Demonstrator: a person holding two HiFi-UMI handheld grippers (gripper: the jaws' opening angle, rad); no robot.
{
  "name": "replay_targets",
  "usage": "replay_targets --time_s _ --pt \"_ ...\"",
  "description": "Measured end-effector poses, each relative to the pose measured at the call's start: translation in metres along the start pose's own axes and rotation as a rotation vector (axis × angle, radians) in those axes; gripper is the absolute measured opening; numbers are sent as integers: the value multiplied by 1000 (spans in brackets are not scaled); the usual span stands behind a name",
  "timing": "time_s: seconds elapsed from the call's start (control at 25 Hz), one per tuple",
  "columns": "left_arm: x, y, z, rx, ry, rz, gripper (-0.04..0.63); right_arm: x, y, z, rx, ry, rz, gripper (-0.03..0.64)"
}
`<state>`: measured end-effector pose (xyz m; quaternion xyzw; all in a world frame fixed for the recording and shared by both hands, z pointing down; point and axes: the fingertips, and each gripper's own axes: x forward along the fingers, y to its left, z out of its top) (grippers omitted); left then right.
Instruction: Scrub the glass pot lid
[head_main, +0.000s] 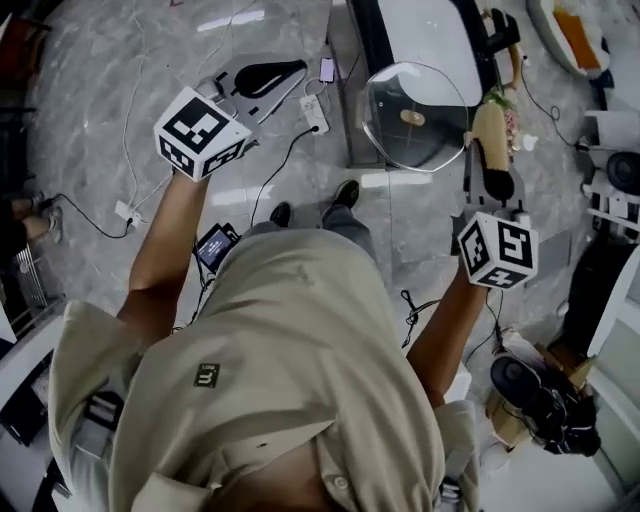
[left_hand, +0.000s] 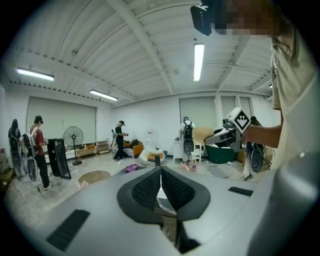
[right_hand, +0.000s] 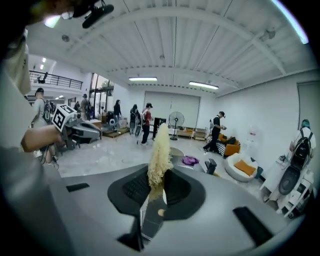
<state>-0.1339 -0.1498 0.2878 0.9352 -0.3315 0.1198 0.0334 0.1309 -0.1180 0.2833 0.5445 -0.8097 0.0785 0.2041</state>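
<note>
The glass pot lid (head_main: 415, 115) with a brown knob shows ahead of me in the head view, over a grey platform edge; I cannot tell what holds it. Its right rim lies next to a pale yellow loofah scrubber (head_main: 490, 130). My right gripper (head_main: 497, 180) is shut on that scrubber, which stands up between the jaws (right_hand: 161, 150) in the right gripper view. A glassy patch with a brown dot shows low between those jaws. My left gripper (head_main: 268, 75) is far left of the lid, apart from it. Its jaws are shut (left_hand: 161, 175) with nothing seen between them.
Cables and a power strip (head_main: 313, 112) lie on the marble floor near my feet. A white table (head_main: 420, 35) stands beyond the lid. Black equipment (head_main: 545, 400) sits at the lower right. Several people and a fan (left_hand: 73, 137) stand across the room.
</note>
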Motion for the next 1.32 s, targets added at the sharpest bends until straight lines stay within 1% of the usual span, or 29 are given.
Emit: replay_targets --time_s 0.12,0.28,0.4,0.56,0.72,1.04,1.32 --pt "-32 9 19 28 -46 23 15 -13 25 33 -12 -84 14 52" --pt "-69 9 34 53 -89 45 15 -27 57 65 -44 -156 60 49" --pt "-89 2 44 62 -111 47 15 -36 77 80 -80 -177 75 43" --pt "-105 -6 48 61 -128 38 15 -46 91 87 -89 -184 75 43" --pt "-103 -14 46 56 -125 24 15 -57 86 85 -84 -183 50 43" --pt "-87 -34 54 66 -130 -33 15 -78 66 74 -56 -173 -8 43" --pt "-80 -42 57 67 -124 -53 15 -84 58 68 -39 -166 -20 43"
